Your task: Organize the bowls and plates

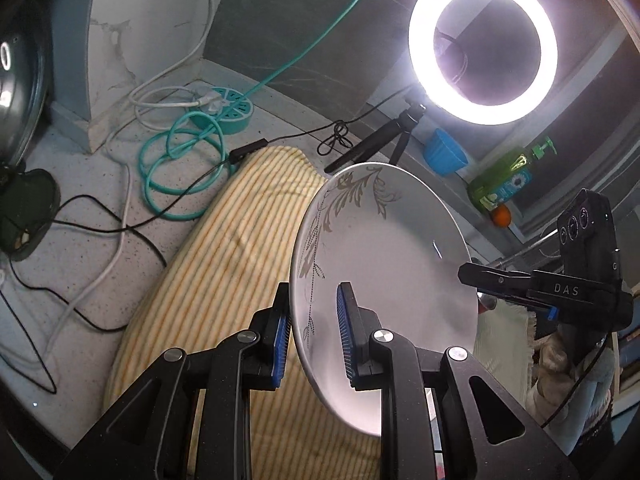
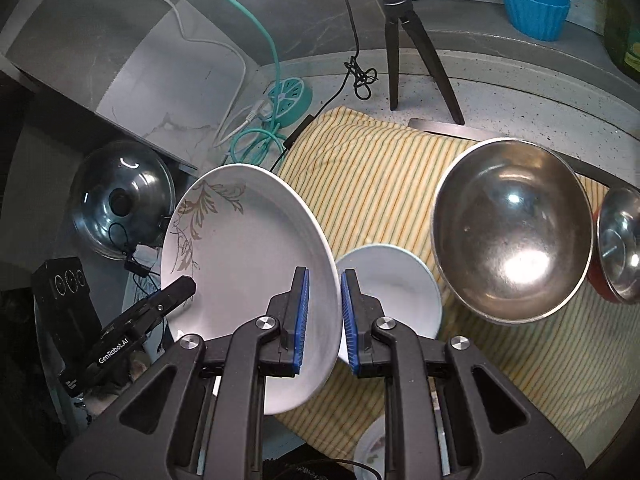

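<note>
A white plate with a grey leaf pattern [image 1: 384, 264] is held tilted above the striped cloth [image 1: 240, 248], gripped on opposite rims by both grippers. My left gripper [image 1: 314, 336] is shut on its rim; the right gripper shows beyond the plate in the left wrist view [image 1: 516, 284]. In the right wrist view my right gripper [image 2: 324, 316] is shut on the same plate [image 2: 248, 280], with the left gripper [image 2: 160, 308] at its far rim. A small white bowl [image 2: 396, 284] and a large steel bowl [image 2: 512, 228] rest on the striped cloth [image 2: 380, 168].
A ring light [image 1: 482, 44] on a tripod [image 2: 412, 40] stands behind the cloth. A teal power strip [image 2: 290, 98] with cables, a blue cup [image 2: 532, 6], a green soap bottle [image 1: 508, 176], a pot lid [image 2: 124, 200] and a small steel bowl [image 2: 620, 244] surround it.
</note>
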Tool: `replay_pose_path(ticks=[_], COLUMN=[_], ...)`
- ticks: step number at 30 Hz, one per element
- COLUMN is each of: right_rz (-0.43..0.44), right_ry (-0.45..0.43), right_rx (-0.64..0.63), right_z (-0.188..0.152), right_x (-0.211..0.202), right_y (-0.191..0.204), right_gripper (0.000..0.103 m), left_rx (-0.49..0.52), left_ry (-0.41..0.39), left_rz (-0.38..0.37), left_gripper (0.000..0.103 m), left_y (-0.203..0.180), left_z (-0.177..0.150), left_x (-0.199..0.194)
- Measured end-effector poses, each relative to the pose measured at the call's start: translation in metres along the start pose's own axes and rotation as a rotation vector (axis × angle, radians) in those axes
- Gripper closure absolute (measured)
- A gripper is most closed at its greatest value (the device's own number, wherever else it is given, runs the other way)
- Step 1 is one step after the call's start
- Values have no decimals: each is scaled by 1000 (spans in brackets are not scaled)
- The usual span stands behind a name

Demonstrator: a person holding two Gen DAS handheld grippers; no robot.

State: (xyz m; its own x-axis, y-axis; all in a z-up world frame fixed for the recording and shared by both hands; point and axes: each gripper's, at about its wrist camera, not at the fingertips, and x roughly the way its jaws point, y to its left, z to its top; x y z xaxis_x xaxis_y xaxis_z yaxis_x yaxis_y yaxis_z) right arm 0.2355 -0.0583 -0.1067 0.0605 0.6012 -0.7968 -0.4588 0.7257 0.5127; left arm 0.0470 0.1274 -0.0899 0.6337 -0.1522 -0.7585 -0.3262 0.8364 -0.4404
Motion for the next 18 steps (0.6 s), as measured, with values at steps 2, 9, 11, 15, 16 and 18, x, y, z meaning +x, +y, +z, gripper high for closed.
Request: replay_pose_path(ticks=[2, 9, 11, 15, 16, 18], right_rz=[-3, -22, -27, -42, -46, -53], right_ry=[-4, -14, -13, -15, -16, -19], right_rx=[3, 21, 32, 59, 65, 81], right_z=[-11, -52, -63, -84, -89, -100], right_x=[-11, -46, -55, -71, -75, -82], right_y=[-6, -33, -42, -61, -66, -76], right_gripper=[86, 86, 86, 86, 86, 86], left_rx=[5, 25, 37, 61, 66, 77], left_ry=[1, 23, 33, 58, 65, 76], left_rz=[-4, -33, -43, -59, -65, -69], left_gripper=[83, 83, 83, 83, 83, 83], left_y=[-9, -40, -50, -69, -74, -81], left_z=[-9, -44, -53, -70, -74, -82], left_x=[-3, -2, -1, 4, 6, 8])
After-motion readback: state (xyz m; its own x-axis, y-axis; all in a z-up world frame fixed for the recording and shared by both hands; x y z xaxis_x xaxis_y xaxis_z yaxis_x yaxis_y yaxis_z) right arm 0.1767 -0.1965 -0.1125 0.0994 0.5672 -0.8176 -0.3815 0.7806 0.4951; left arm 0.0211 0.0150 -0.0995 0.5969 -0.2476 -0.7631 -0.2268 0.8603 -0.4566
